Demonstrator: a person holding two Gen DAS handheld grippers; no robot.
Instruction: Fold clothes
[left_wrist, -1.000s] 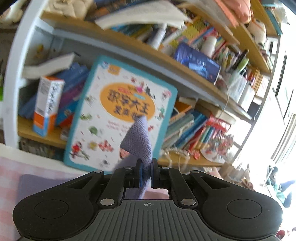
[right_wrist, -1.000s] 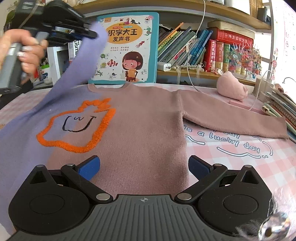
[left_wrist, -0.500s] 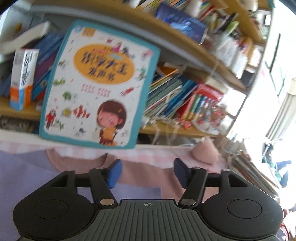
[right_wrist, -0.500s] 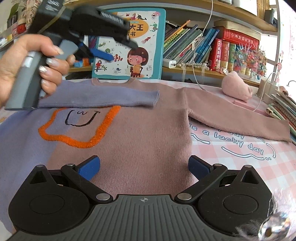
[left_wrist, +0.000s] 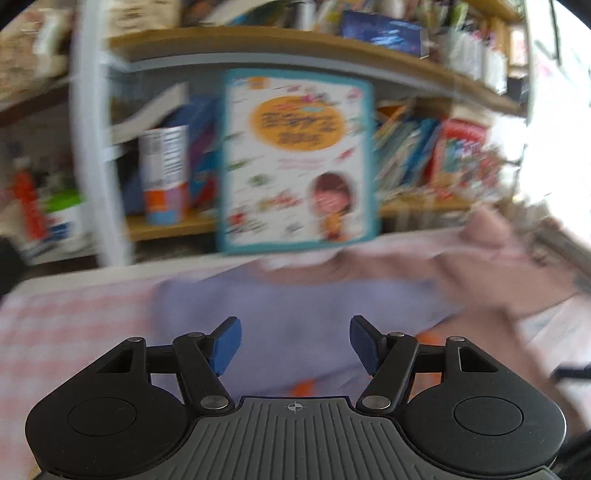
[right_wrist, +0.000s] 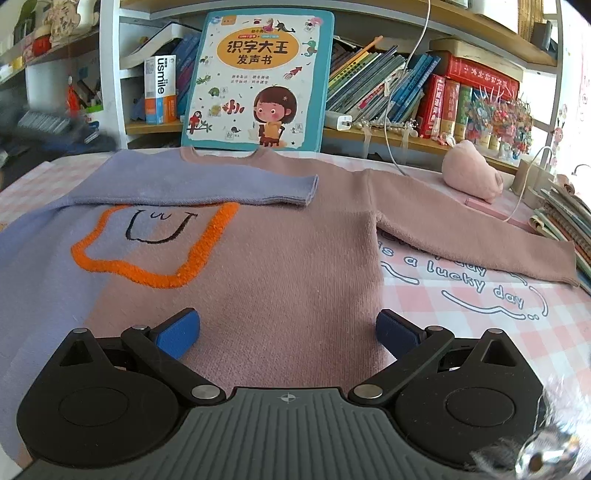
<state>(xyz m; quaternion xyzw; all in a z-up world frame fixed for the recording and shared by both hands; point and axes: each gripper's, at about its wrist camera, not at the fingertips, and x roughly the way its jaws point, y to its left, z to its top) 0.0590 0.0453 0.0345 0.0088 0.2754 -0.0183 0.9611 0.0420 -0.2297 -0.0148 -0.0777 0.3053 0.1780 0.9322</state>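
A pink and lilac sweater (right_wrist: 295, 258) with an orange outline and a smiling face lies flat on the table. Its lilac sleeve (right_wrist: 207, 184) is folded across the chest. Its pink sleeve (right_wrist: 461, 229) stretches out to the right. My right gripper (right_wrist: 288, 332) is open and empty over the sweater's lower part. My left gripper (left_wrist: 295, 343) is open and empty above the lilac part of the sweater (left_wrist: 295, 306); that view is blurred by motion.
A large children's book (right_wrist: 258, 77) leans on the shelf behind the collar. A bookshelf full of books (right_wrist: 406, 88) lines the back. A pink plush (right_wrist: 469, 170) and stacked books (right_wrist: 565, 218) lie at the right. The checked tablecloth (right_wrist: 480, 314) shows at the right.
The left gripper let go of the lilac sleeve, which now lies across the chest. It opened and has swung away to the left, out of the right wrist view.
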